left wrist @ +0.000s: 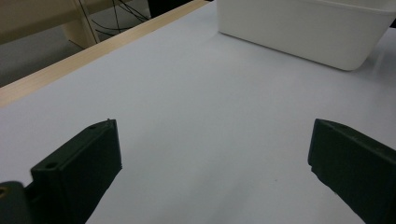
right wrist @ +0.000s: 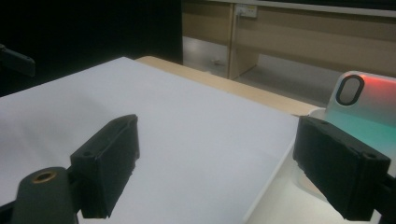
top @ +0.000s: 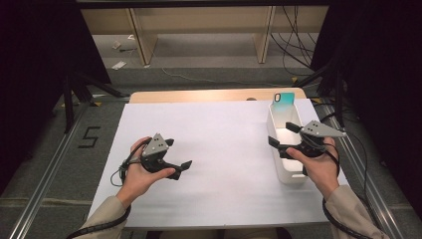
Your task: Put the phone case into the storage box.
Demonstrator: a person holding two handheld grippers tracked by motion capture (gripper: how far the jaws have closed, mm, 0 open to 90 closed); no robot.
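text: "5" | on: floor [top: 59, 149] left of the table | colour: black

We note a white bin [top: 284, 149], narrow and rectangular with rounded corners, open at the top, standing upright on the white-covered desk [top: 209, 144] near its right edge, long side running front to back. Its walls are plain and smooth. Inside, at the far end, we see a phone case [top: 283, 103] standing on edge and leaning against the back wall. The case fades from teal to reddish toward the top and has a dark oval camera cut-out in its upper corner.
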